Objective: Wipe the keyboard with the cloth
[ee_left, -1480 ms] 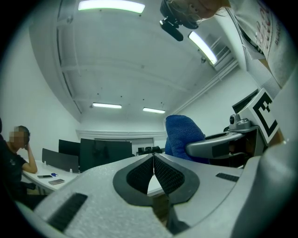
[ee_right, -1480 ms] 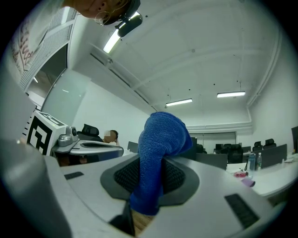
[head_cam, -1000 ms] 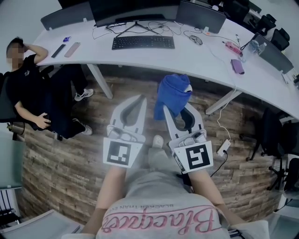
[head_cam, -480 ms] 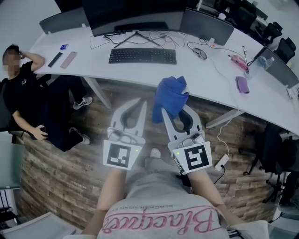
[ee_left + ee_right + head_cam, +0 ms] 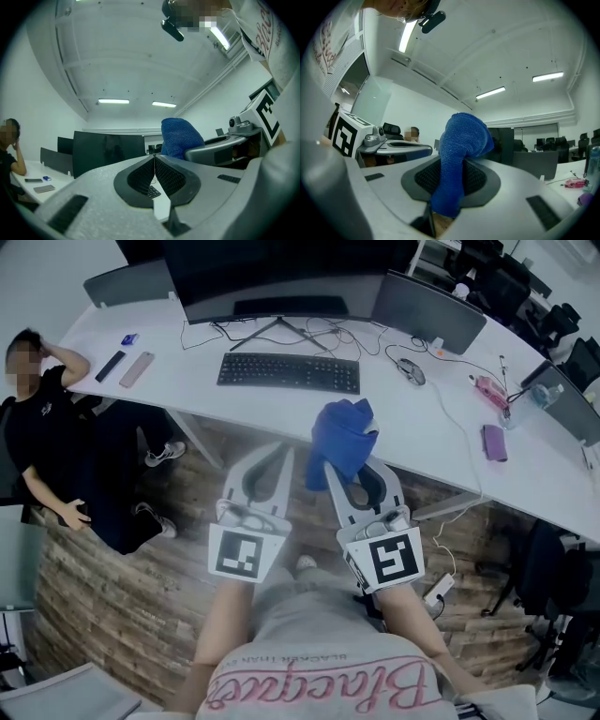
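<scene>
Jaws of the left gripper (image 5: pixel 279 454) meet, empty, at the head view's center. Beside it, the right gripper (image 5: pixel 339 470) holds a blue cloth (image 5: pixel 341 435) short of the keyboard (image 5: pixel 289 372), which lies on the white desk (image 5: pixel 403 399) at upper center. Left gripper view: jaws together, cloth at center right. Right gripper view: jaws clamped on the cloth, which bulges upward at center.

Blue cloth (image 5: pixel 342 439) bunched in right gripper (image 5: pixel 349 471); black keyboard (image 5: pixel 289 372) flat on desk (image 5: pixel 405 407).
</scene>
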